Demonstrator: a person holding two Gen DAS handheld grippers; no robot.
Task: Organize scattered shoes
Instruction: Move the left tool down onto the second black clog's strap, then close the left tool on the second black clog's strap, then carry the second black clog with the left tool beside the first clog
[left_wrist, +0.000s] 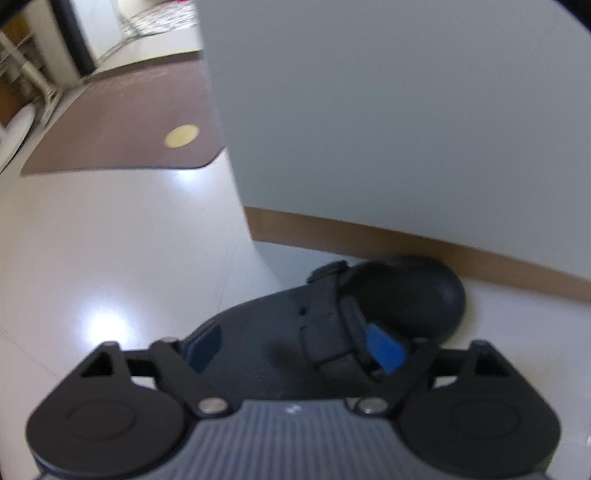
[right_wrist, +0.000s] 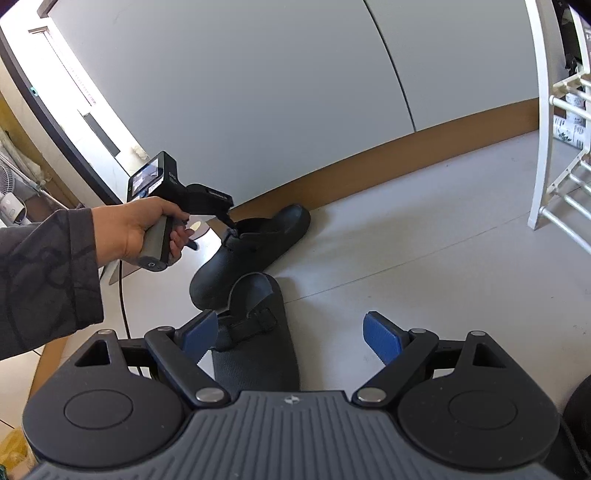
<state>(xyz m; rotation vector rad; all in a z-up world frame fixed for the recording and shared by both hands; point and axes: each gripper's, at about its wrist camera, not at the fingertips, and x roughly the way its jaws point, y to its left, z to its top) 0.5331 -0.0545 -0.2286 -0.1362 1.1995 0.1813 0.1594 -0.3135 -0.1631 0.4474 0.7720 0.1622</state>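
Black clog (left_wrist: 332, 332) sits between the wide-open left tool (left_wrist: 295, 349); right tool (right_wrist: 291, 336) wide, empty.

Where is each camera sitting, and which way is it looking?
Left wrist: sits on the left gripper, looks steeply down at a black clog by the baseboard; only its own open fingers show.
Right wrist: sits on the right gripper, looks down and forward at two clogs, the nearer clog between its open fingers; the left hand and sleeve show.
Shared: the clog by the wall, the left gripper, floor, baseboard.
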